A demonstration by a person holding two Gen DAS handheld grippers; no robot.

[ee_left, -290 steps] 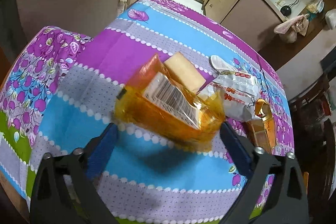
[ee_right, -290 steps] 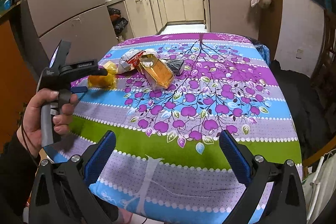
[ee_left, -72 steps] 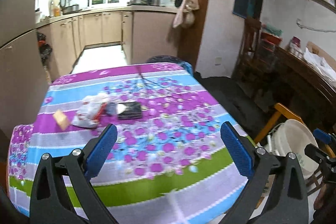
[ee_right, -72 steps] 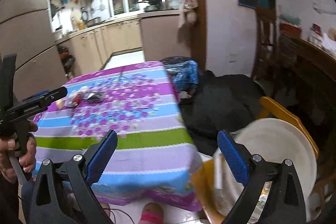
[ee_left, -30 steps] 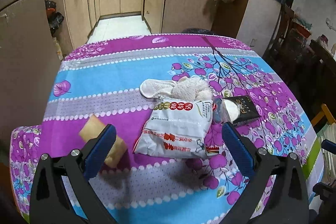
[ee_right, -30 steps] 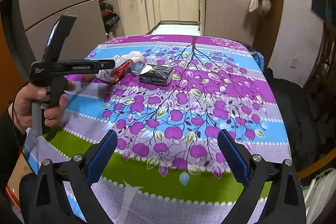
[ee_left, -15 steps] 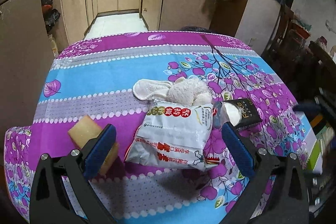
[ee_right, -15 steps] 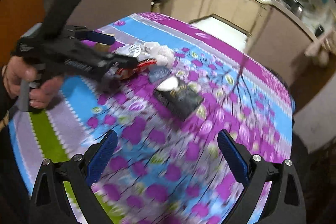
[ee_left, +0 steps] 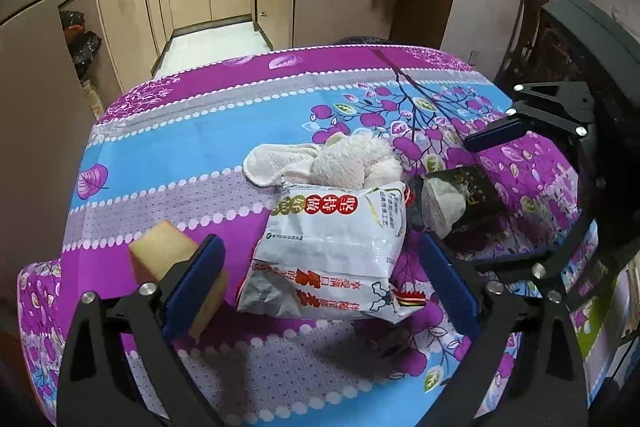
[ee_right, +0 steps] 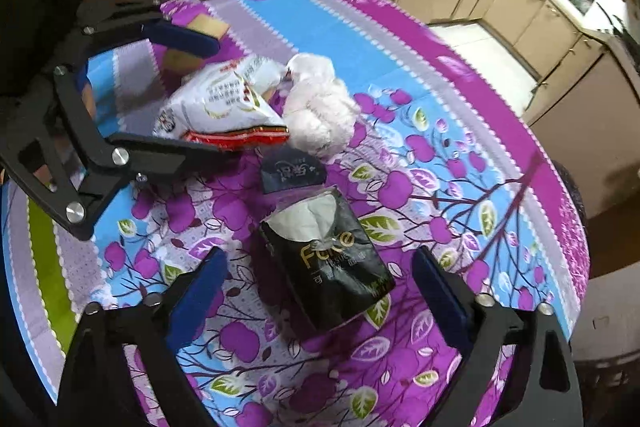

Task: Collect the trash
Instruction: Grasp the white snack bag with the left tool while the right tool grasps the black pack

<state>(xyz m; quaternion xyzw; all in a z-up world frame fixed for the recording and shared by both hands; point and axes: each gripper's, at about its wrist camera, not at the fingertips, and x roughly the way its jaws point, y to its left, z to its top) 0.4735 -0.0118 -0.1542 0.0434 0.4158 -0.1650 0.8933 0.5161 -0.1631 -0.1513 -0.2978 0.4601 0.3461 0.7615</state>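
Left gripper (ee_left: 322, 269) closing around white bag (ee_left: 332, 251), pads apart; right gripper (ee_right: 318, 287) closing around black pack (ee_right: 332, 267) beside it, untouched.

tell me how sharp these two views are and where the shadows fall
Left wrist view: sharp, fisheye-bent edges, soft shadow on the tablecloth below the white snack bag. Right wrist view: slight motion smear, black tissue pack still readable, window glare top right.

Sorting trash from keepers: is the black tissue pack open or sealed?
Open: the tissue pack has a torn top with white tissue showing through.
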